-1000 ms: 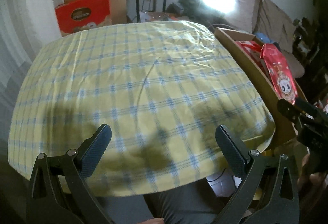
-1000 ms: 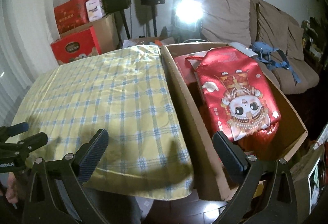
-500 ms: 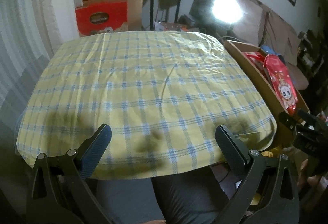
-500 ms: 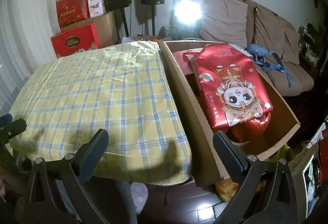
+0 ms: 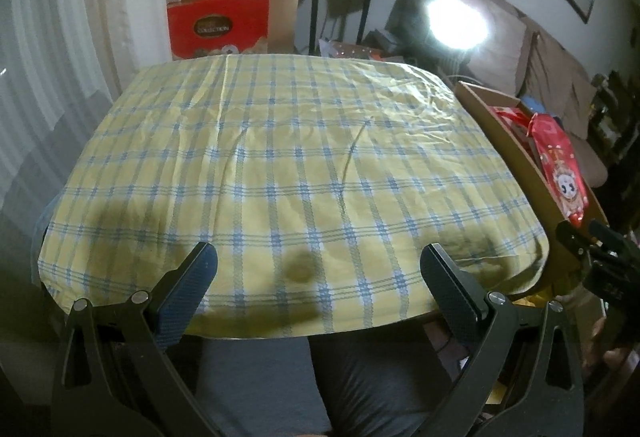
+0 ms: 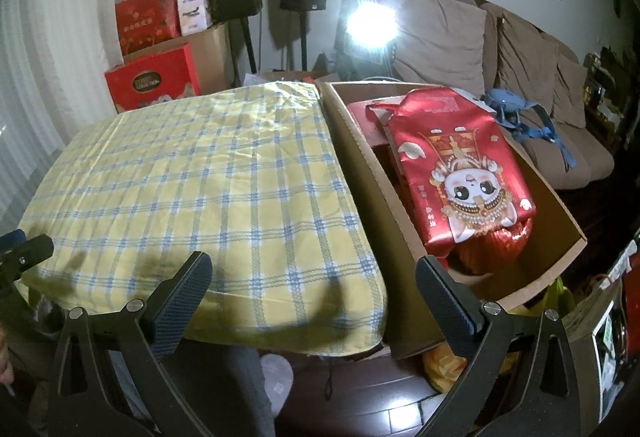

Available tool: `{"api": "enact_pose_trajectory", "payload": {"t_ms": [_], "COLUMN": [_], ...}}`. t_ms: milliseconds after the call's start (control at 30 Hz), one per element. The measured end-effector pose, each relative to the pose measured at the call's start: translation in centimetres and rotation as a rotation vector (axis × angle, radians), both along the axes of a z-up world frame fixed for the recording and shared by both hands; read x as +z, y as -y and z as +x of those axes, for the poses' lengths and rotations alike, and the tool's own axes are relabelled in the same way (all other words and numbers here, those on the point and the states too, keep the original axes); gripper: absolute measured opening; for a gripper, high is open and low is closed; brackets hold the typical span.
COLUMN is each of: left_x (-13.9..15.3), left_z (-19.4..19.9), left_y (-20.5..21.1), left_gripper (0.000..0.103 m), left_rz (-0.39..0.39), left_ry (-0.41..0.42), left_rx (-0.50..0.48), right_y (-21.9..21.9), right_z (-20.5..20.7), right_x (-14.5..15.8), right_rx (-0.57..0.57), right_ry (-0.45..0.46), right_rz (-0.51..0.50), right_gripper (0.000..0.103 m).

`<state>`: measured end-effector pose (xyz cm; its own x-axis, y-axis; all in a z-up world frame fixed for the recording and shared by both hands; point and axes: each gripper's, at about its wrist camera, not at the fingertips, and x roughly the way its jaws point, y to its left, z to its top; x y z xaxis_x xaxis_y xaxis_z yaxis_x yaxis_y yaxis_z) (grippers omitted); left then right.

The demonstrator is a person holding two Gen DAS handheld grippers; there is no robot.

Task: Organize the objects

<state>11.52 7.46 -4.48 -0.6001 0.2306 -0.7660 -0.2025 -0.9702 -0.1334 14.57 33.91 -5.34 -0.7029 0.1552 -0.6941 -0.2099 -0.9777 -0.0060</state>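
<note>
Two grippers are hanging back past the near edge of the desk [image 5: 280,165], over the person's lap. The left gripper [image 5: 318,273] is holding its fingers spread wide with nothing between them, and the right gripper [image 6: 312,283] is doing the same.

Compared with a second ago, both cameras are sitting farther back and higher: more of the yellow checked cloth [image 6: 200,177] is showing, its near edge is now fully in view, and more of the lap is appearing below it. The cloth itself is lying as it did, smooth and bare, and the fingers are keeping the same wide spread.

The task's things are lying in the cardboard box [image 6: 360,165] that is standing against the right edge of the desk. A red foil bag with a cartoon face [image 6: 460,173] is resting on top of other red items there, its position unchanged.

Judging by this, the pull-back means no grasp is under way. A bare cloth with everything in the box fits either things waiting to be laid out or things already packed away; the pictures are not settling which.
</note>
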Motion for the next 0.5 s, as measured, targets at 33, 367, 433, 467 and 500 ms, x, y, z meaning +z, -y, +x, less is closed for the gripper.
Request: {"api": "enact_pose_trajectory", "payload": {"t_ms": [33,367,433,467,500], "left_x": [0.04,0.14,0.19,0.22,0.25], "left_z": [0.03,0.04,0.02,0.0,0.01], "left_y": [0.05,0.35,0.44,0.47,0.45], "left_gripper": [0.102,0.102,0.102,0.102,0.102], "left_rz": [-0.001,-0.002,-0.002,-0.003,-0.007], "left_ry": [-0.001,-0.006,-0.009,-0.011,-0.012], "left_rx": [0.002,0.01,0.011,0.012,0.014], "right_y": [0.06,0.13,0.18,0.21,0.16], "right_z": [-0.05,-0.01,0.01,-0.01,0.01], "right_x": [0.0,0.14,0.21,0.21,0.21], "right_rx": [0.0,-0.003,-0.005,-0.006,-0.005], "right_ry": [0.0,-0.002,-0.003,-0.004,-0.003], "right_rz": [0.0,0.002,0.004,0.005,0.003], "right_gripper": [0.102,0.102,0.102,0.102,0.102]}}
